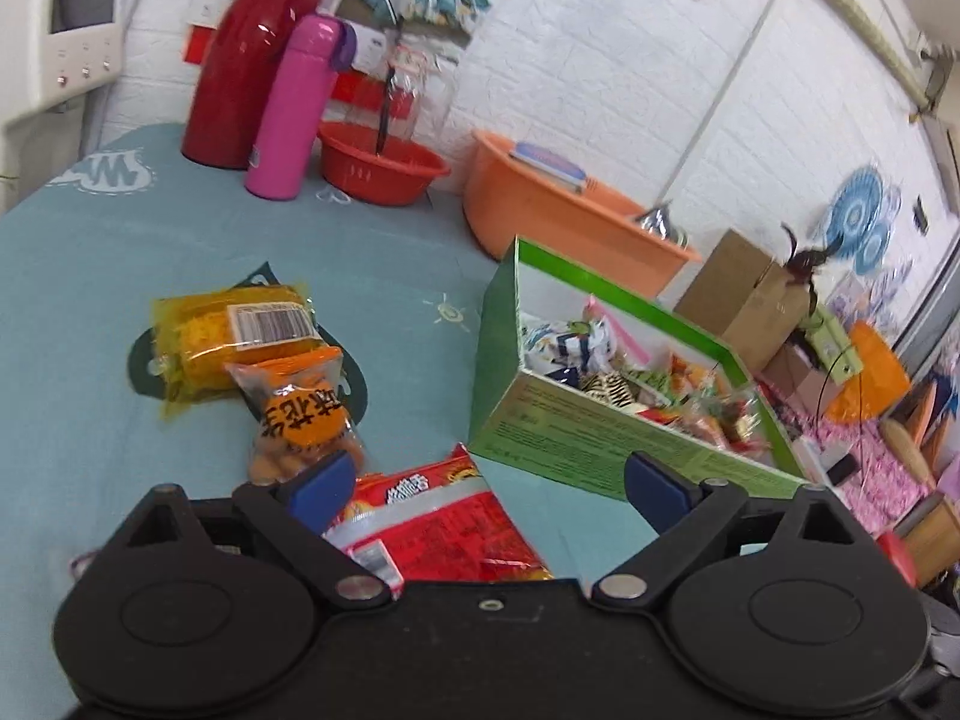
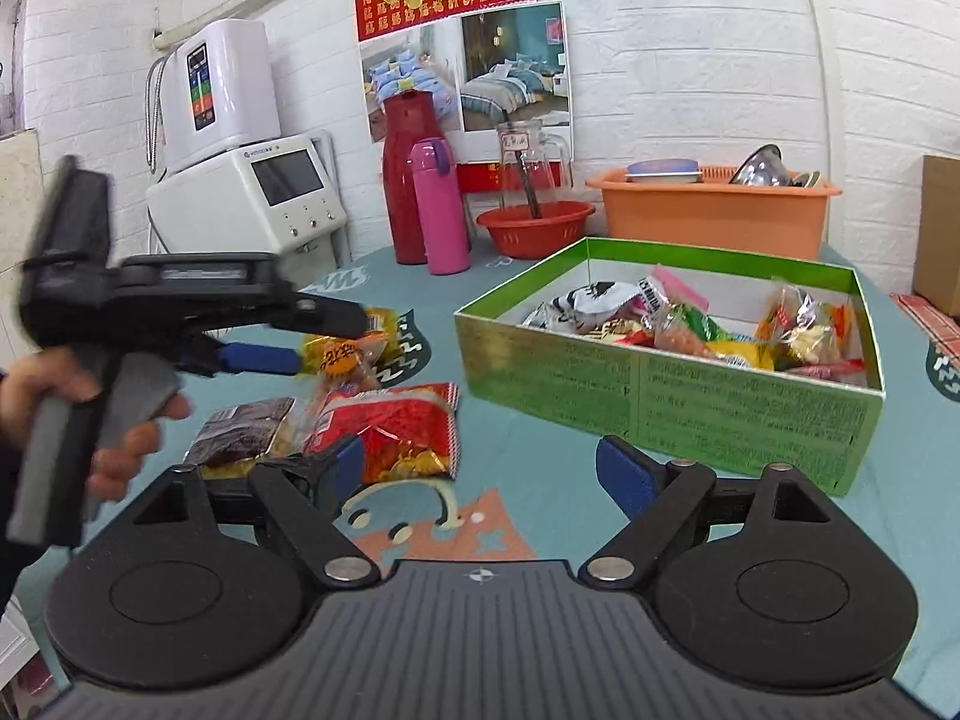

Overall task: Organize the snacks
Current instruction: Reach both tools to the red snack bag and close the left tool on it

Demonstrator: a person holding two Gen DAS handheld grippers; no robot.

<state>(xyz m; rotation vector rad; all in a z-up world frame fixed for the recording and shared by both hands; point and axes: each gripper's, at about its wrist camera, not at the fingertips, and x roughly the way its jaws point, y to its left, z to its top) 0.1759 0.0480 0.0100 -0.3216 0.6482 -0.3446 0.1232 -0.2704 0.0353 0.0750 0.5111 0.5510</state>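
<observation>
A green box [image 1: 600, 441] [image 2: 660, 396] holding several snack packets stands on the teal tablecloth. Loose packets lie to its left: a red one [image 1: 438, 522] [image 2: 390, 426], an orange-labelled one [image 1: 303, 420] [image 2: 339, 360], a yellow one [image 1: 228, 342] and a dark one [image 2: 240, 435]. My left gripper [image 1: 486, 492] is open, hovering over the red packet; in the right wrist view it [image 2: 258, 357] sits above the packets, held by a hand. My right gripper [image 2: 480, 471] is open and empty, in front of the box and right of the red packet.
At the back stand a red flask [image 2: 408, 180], a pink bottle [image 2: 441, 207], a red basin [image 2: 534, 228] with a glass jar, and an orange tub [image 2: 714, 213] with dishes. White appliances [image 2: 252, 198] sit back left. Cardboard boxes [image 1: 744, 294] stand right.
</observation>
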